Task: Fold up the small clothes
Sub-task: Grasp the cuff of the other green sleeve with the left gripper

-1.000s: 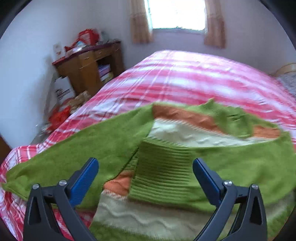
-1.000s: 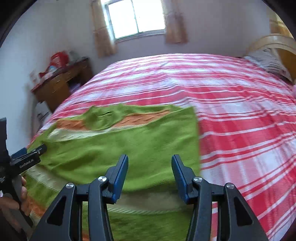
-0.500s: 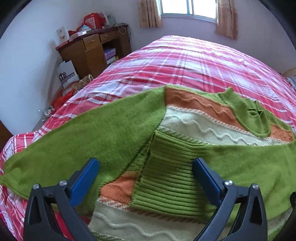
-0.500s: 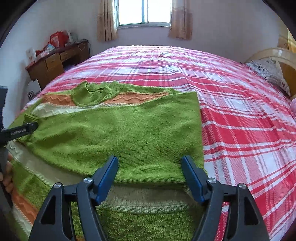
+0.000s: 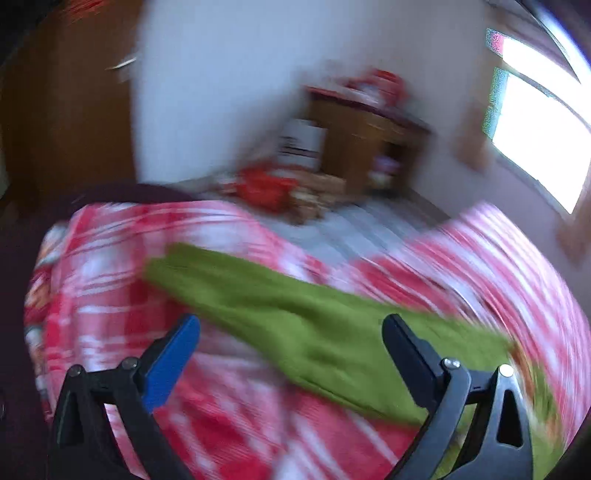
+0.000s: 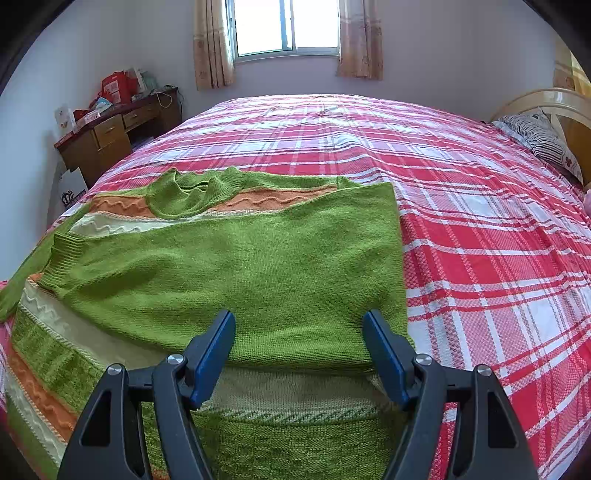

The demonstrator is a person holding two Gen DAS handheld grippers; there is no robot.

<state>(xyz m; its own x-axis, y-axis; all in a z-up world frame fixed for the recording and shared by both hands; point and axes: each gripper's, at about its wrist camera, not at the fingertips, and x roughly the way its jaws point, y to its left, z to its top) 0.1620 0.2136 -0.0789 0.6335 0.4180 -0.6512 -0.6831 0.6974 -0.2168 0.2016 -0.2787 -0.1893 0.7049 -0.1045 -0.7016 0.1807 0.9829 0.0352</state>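
A green knit sweater (image 6: 236, 258) with orange and cream bands lies flat on the red plaid bed (image 6: 480, 229). Its right sleeve is folded across the chest, the ribbed cuff (image 6: 62, 254) at the left. My right gripper (image 6: 299, 339) is open and empty, just above the sweater's lower part. The left wrist view is blurred: the left sleeve (image 5: 295, 317) stretches out over the bed's left side. My left gripper (image 5: 291, 350) is open and empty above that sleeve.
A wooden desk (image 6: 114, 136) with boxes stands against the left wall, also blurred in the left wrist view (image 5: 365, 144). A window (image 6: 286, 26) is at the back. A striped pillow (image 6: 543, 136) and headboard are at the right. Bags lie on the floor (image 5: 273, 188).
My left gripper has swung left, from the folded cuff to the outstretched left sleeve. My right gripper has opened wider and risen slightly. The sweater has not moved.
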